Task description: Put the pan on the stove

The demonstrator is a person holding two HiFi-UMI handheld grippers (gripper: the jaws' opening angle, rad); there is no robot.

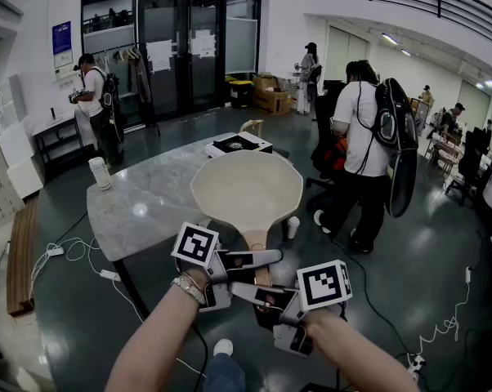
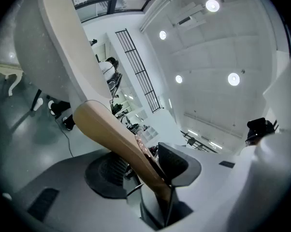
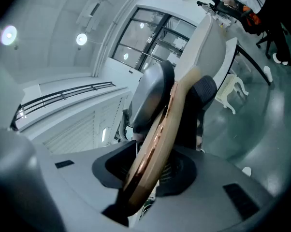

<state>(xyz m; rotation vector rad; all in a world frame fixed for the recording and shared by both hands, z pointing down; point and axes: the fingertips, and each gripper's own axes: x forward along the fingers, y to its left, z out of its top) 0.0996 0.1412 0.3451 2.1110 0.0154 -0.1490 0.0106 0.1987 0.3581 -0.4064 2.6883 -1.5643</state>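
Note:
A cream pan with a wooden handle hangs in the air over the near right edge of the marble table. Both grippers hold it by the handle. My left gripper comes in from the left and is shut on the handle; in its own view the handle runs between its jaws up to the pan. Just below it, my right gripper reaches in from the right, shut on the handle. The stove, a white unit with a black top, sits at the table's far end.
A white cup stands on the table's left edge, and a small cup shows beyond the right edge. A person with a backpack stands right of the table; another person stands at the far left. Cables lie on the floor.

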